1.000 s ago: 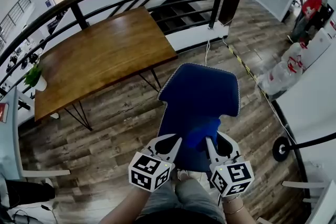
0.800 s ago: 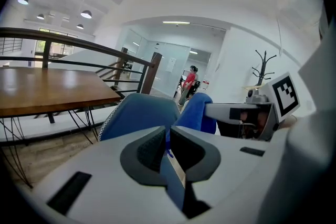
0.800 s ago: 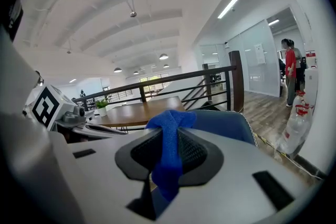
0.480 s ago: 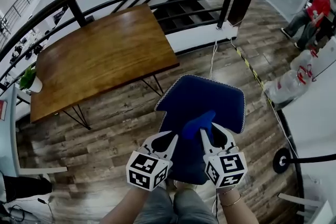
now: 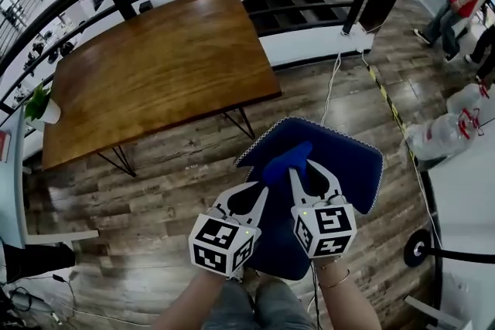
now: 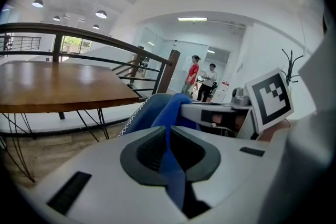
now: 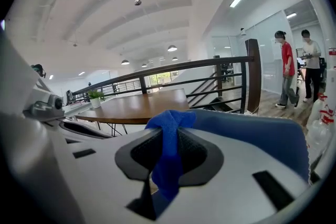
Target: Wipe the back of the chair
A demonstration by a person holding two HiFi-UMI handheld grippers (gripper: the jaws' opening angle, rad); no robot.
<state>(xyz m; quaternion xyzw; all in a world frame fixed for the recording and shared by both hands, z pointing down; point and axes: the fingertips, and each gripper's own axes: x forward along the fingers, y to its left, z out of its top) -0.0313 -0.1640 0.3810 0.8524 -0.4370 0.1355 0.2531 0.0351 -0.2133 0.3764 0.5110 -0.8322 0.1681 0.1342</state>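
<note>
On the blue chair back [image 5: 344, 158] below us, the left gripper [image 5: 259, 195] and right gripper [image 5: 300, 168] both pinch one blue cloth [image 5: 285, 157]. We judge wiping is mid-stroke and next needs a steady sweep across.

No readable text; perhaps red print on the white bag [image 5: 445, 137], too blurred.

— What is coming through along the left jaws?
— I'm watching the left gripper [image 6: 169, 139] pinching the blue cloth [image 6: 176, 110] between its closed pads. Just beyond, the chair back [image 6: 143, 113] is showing its white-stitched edge, and the right gripper [image 6: 194, 113] is lying close on the right.
— Further off?
— A wooden table [image 6: 58, 84] is standing far left under a railing [image 6: 105, 42], and two people [image 6: 193, 73] are standing far away.
</note>
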